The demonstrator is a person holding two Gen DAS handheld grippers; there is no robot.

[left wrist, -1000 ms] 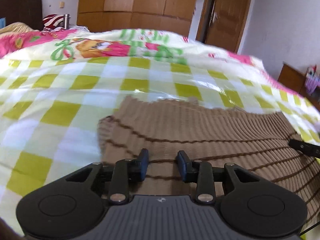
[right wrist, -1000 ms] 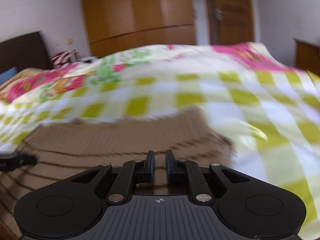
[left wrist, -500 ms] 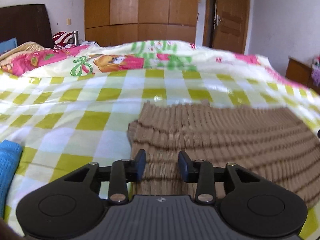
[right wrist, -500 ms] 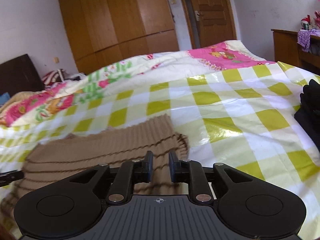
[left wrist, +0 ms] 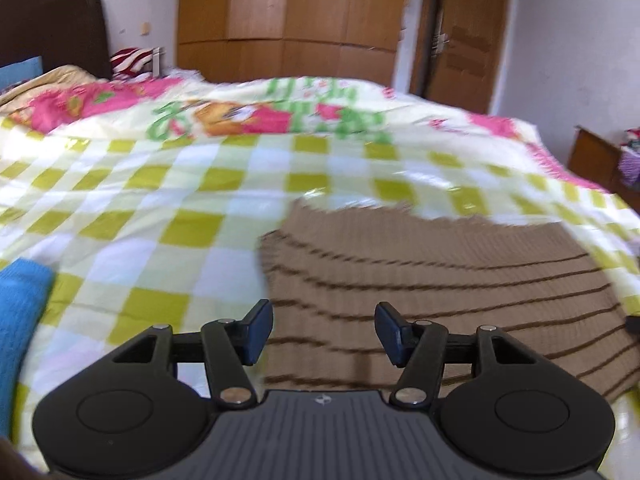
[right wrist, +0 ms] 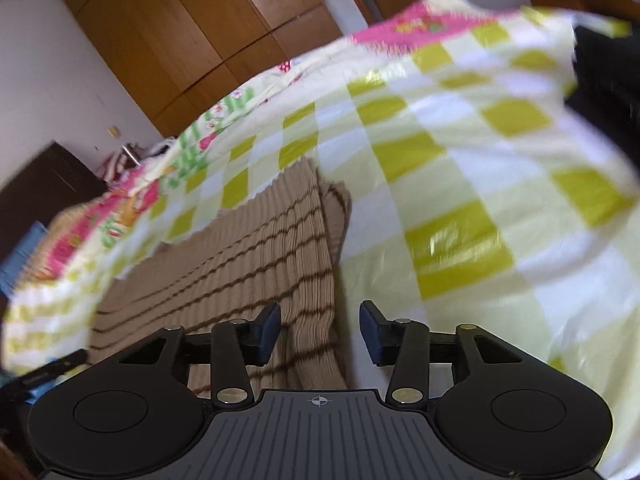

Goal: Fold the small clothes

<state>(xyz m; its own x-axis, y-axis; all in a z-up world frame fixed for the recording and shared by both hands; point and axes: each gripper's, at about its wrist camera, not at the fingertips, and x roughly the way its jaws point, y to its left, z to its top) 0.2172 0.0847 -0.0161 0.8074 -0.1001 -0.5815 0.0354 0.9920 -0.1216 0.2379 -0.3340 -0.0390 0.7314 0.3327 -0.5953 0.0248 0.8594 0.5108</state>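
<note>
Sweater [left wrist: 440, 280] lies below both opening, empty tongs: left tongs [left wrist: 323, 334], right tongs [right wrist: 320, 332].

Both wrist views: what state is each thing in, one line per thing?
Brown sweater: folded, lying flat on the bed, held by neither gripper.
Left hand-held gripper: jaws opening, nothing between them.
Right hand-held gripper: jaws opening, nothing between them.
Checked bedspread: spread out.
Wardrobe: doors closed.
</note>
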